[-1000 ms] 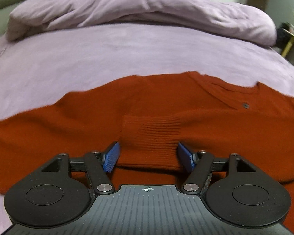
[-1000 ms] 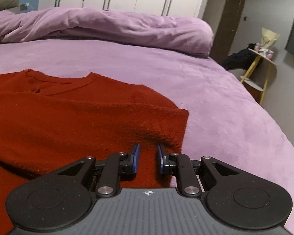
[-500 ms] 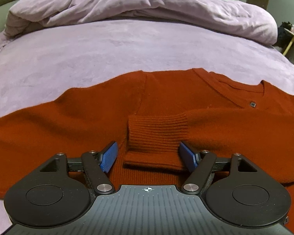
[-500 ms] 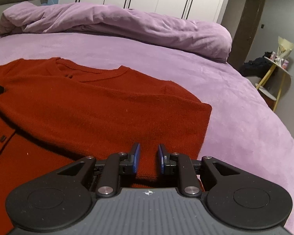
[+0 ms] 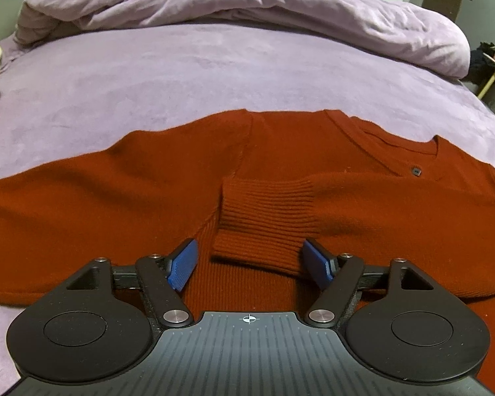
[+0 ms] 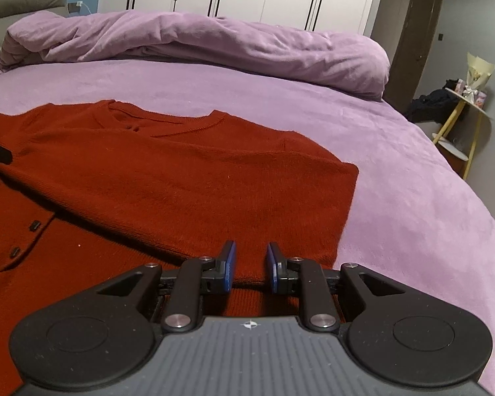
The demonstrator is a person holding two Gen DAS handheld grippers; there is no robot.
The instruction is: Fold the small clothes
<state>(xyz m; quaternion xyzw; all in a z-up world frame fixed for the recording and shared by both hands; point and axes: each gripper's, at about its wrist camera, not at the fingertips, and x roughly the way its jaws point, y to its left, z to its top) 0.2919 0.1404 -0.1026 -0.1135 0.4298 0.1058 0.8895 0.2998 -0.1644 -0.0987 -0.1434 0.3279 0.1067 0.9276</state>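
Observation:
A rust-red knitted cardigan [image 5: 148,181] lies flat on the purple bed. One sleeve is folded across its chest, its ribbed cuff [image 5: 264,221] lying just ahead of my left gripper [image 5: 252,262], which is wide open and empty with the cuff between its blue pads. In the right wrist view the cardigan [image 6: 188,178] shows its folded sleeve edge and small dark buttons [image 6: 34,225]. My right gripper [image 6: 250,269] hovers low over the folded edge, its jaws a little apart, holding nothing.
A crumpled purple duvet [image 6: 214,46] lies along the far side of the bed [image 6: 412,198]. A yellow-legged side table [image 6: 462,122] stands to the right beyond the bed edge. White wardrobes line the back wall.
Both grippers have drawn back toward the near side and risen slightly. The cuff now lies farther from the left pads. The right jaws have opened a little.

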